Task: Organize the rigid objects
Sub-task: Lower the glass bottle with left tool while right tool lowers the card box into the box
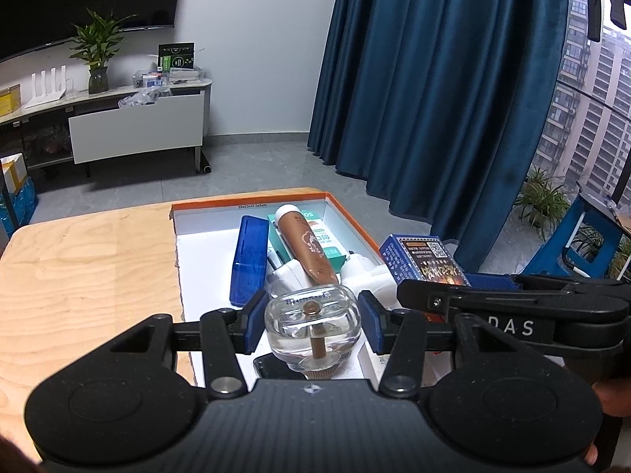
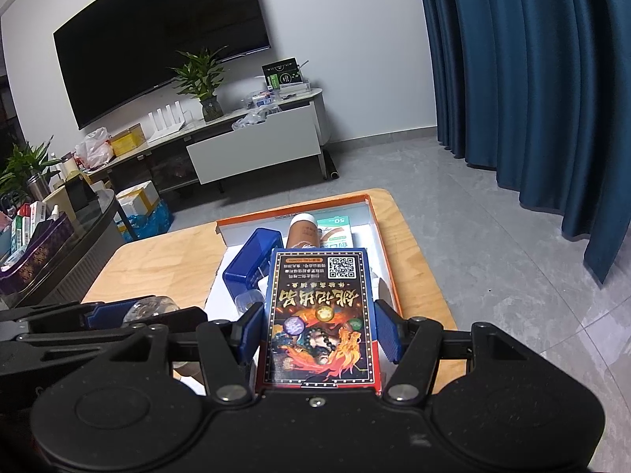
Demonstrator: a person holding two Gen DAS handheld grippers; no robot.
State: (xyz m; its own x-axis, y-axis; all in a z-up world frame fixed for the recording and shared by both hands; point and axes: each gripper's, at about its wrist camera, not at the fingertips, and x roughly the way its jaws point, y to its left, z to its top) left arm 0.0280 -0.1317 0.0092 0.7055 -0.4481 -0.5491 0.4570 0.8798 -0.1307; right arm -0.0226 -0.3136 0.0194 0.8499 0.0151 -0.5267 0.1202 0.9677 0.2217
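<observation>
Orange-rimmed white tray (image 1: 347, 213) at the far right of a pale wooden table (image 1: 86, 268), bare grain to its left, grey tile floor beyond. Inside: blue plastic case (image 1: 249, 260), brown tube (image 1: 305, 248), teal carton (image 1: 329, 244). Left gripper (image 1: 311, 321) clamped on a clear glass bottle (image 1: 311, 323) above the tray's near end. Right gripper (image 2: 319, 331) clamped on a glossy printed card box (image 2: 321, 315), just beside.

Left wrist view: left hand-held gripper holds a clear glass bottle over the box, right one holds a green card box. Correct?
Not quite. The right hand-held gripper holds a blue card box, not green; the right wrist view shows it. The left hand-held gripper does hold the clear glass bottle over the box.
</observation>
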